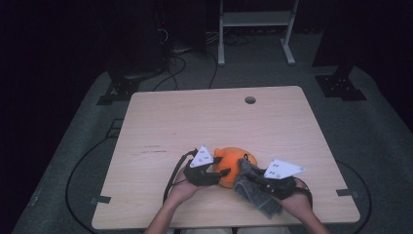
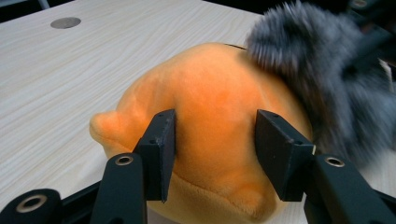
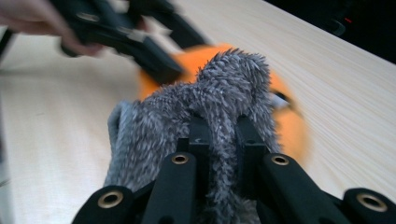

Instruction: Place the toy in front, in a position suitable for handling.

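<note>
High view: the orange plush toy [image 1: 230, 165] lies near the front edge of the wooden table [image 1: 195, 117], well short of the round cable hole [image 1: 250, 100] at the far side. The left gripper [image 1: 214, 171] sits against the toy's left flank, and the right gripper [image 1: 247, 176] holds a grey fuzzy cloth [image 1: 255, 192] just right of the toy, touching its near-right edge.

Left gripper view: the jaws stand spread around the toy's [image 2: 210, 121] rounded body, both pads at the fabric; whether they squeeze it I cannot tell. The toy looks light, soft and squashy, so a grip on the bulging middle would likely sink in; a small nub or seam edge may hold better. The grey cloth [image 2: 327, 79] drapes over the toy's far-right side.

Right gripper view: the jaws are pinched together on a fold of the grey cloth [image 3: 205, 107], which looks limp, fluffy and light, likely to sag wherever it is unsupported. The toy [image 3: 289, 126] lies behind it.

No brand, label or writing is readable
</note>
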The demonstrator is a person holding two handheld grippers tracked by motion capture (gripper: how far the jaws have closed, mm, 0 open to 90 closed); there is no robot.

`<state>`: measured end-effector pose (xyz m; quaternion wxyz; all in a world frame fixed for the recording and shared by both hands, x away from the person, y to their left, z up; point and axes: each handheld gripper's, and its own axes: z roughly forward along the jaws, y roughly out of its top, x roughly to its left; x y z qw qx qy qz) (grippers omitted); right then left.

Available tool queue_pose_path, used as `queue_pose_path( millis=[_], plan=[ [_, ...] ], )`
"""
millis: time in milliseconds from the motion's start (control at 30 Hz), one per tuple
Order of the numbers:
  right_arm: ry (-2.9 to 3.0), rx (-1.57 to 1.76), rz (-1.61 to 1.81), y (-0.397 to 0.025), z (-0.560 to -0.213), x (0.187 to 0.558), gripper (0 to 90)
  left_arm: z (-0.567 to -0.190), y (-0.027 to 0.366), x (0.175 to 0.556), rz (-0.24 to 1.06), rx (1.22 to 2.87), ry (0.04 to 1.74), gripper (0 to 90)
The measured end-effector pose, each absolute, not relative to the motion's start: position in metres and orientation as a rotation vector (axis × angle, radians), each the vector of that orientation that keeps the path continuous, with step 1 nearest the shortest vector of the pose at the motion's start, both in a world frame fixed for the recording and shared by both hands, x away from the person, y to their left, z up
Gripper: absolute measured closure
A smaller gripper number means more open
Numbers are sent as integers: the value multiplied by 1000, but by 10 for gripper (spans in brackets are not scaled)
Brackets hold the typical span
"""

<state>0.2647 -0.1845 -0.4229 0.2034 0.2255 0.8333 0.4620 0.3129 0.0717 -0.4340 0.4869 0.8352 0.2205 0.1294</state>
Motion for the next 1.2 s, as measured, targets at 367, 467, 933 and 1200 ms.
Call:
queue_pose_path(
  millis=[367,467,933,1200],
  plan=[
    [2316,779,1244,-206,-434,279,799,-419,77,308,351,1927,467,381],
    [2331,755,1258,-205,-434,277,799,-420,70,307,413,1991,472,393],
    [2320,833,1375,-206,-424,288,799,-426,73,305,214,2133,383,371],
    [2366,777,1344,-210,-432,279,800,-430,64,308,345,2079,419,329]
  ],
)
